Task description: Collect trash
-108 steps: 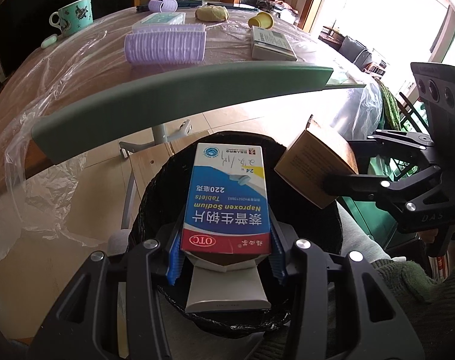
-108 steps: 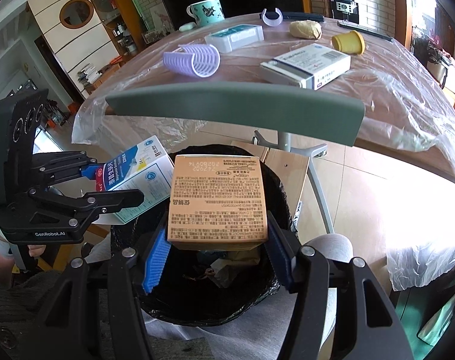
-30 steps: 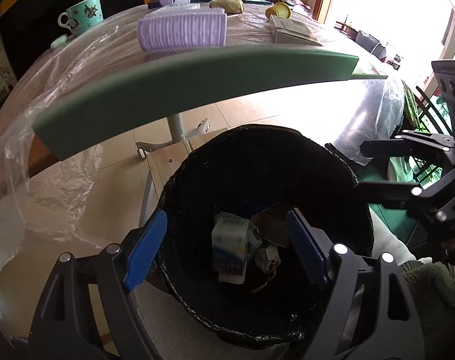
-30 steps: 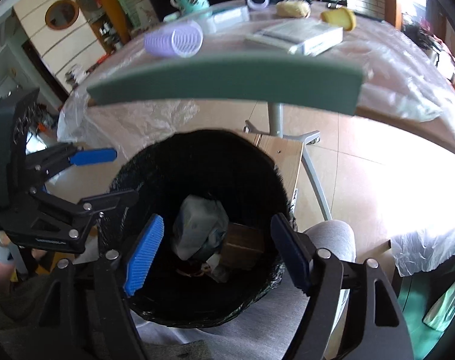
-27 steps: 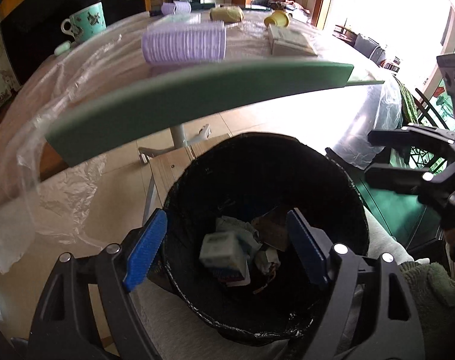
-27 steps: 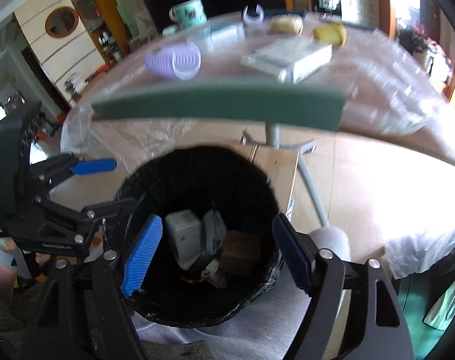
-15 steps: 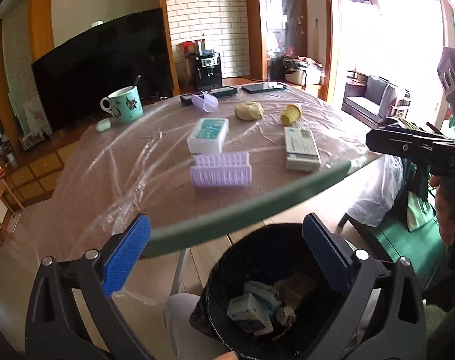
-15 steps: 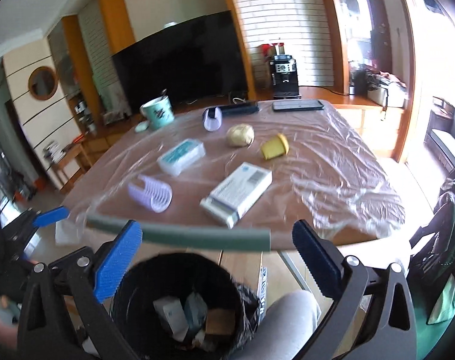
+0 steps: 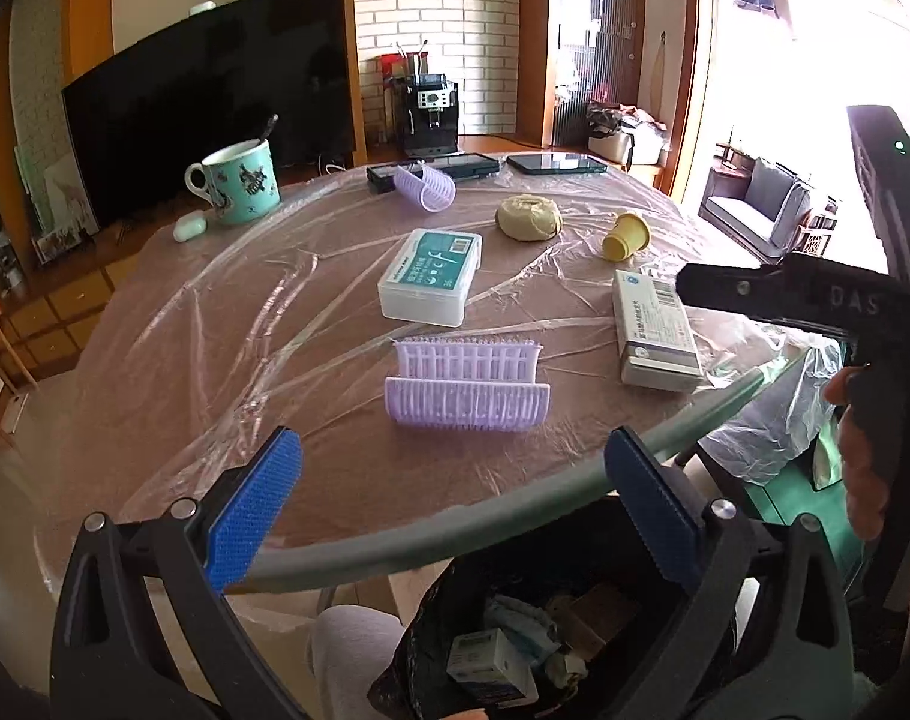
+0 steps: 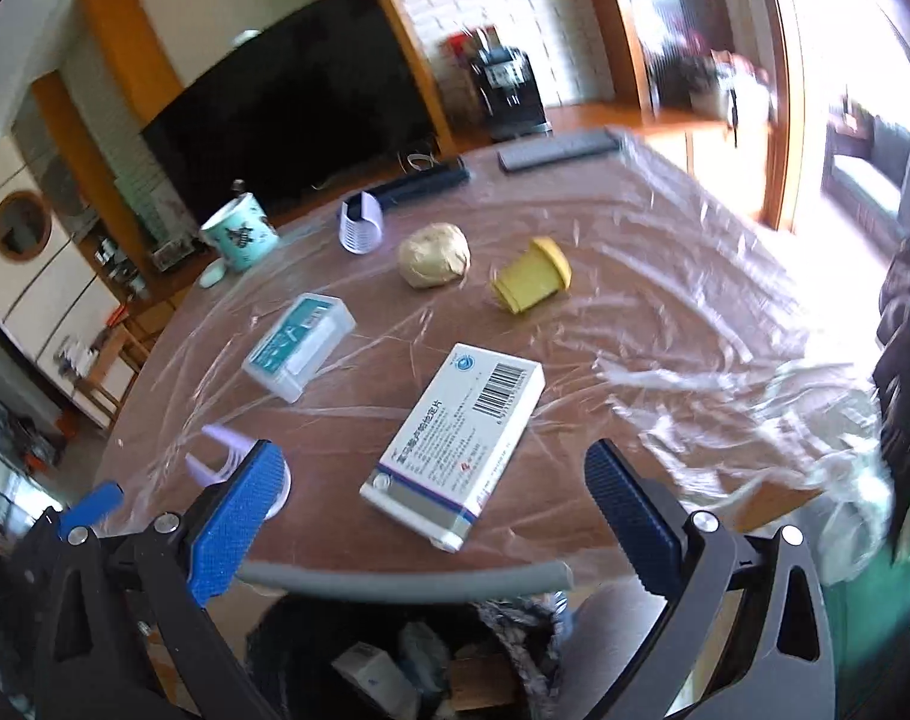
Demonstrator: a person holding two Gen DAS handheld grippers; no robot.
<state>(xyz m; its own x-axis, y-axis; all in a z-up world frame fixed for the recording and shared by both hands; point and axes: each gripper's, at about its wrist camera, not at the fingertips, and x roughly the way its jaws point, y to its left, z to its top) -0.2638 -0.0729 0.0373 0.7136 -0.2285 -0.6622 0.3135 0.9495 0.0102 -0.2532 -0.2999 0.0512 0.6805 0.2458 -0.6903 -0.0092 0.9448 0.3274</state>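
Observation:
My left gripper (image 9: 455,510) is open and empty, raised above the table's near edge. My right gripper (image 10: 449,510) is open and empty, just short of a white medicine box (image 10: 455,444), which also lies at the right in the left wrist view (image 9: 655,330). A black bin (image 9: 544,648) below the table edge holds small boxes and crumpled trash; it also shows in the right wrist view (image 10: 407,660). A yellow paper cup (image 10: 532,283) lies on its side, next to a tan crumpled ball (image 10: 434,264).
The round table (image 9: 215,360) is covered in clear plastic film. On it are a white case with a teal label (image 9: 431,282), two purple hair rollers (image 9: 466,387), a teal mug (image 9: 239,189), an earbud case (image 9: 189,227), and phones at the back.
Both grippers have let their boxes fall into the bin, opened, and risen from over the bin to above the table. The right gripper has moved toward the white medicine box.

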